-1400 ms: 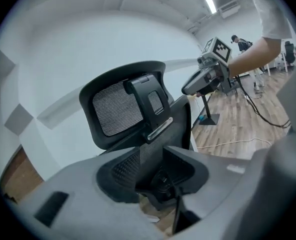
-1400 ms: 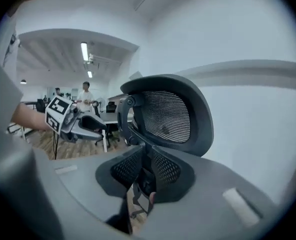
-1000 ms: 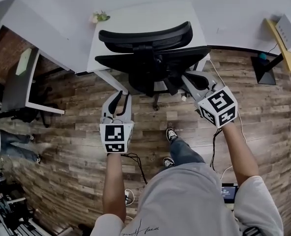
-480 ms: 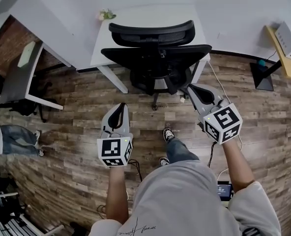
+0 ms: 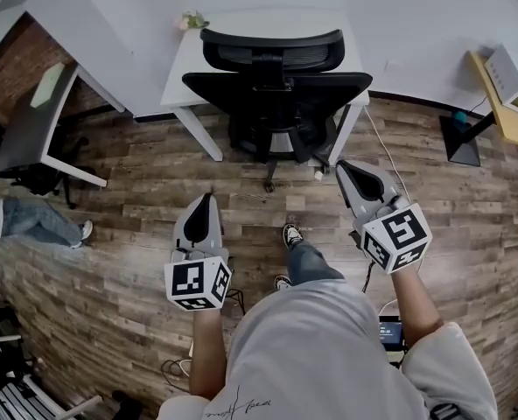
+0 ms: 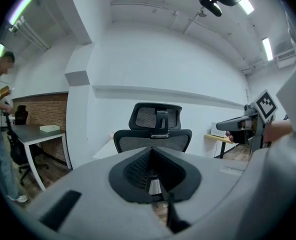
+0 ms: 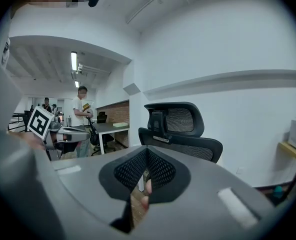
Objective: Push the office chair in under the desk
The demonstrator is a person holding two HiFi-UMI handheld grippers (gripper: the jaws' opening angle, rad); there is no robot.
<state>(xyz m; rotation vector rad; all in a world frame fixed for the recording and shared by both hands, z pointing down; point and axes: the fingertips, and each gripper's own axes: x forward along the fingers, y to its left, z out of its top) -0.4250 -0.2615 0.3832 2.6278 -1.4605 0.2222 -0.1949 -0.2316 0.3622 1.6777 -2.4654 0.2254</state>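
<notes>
- Nearest, the left gripper (image 5: 208, 198) and the right gripper (image 5: 342, 166) are both clenched on nothing above the wood floor (image 5: 136, 191). The left one's jaws have just been closing.
- The office chair (image 5: 276, 86) stands beyond and between them, well apart, with its seat tucked under the white desk (image 5: 185, 64) and its backrest facing the grippers.
- Only the head view shows the chair's base and the wearer's shoe (image 5: 290, 234). The right gripper view alone shows a standing person (image 7: 80, 119) far left.
- A second ago the right gripper was close against the chair and the left's jaws stood apart. Now both are back from it.
</notes>
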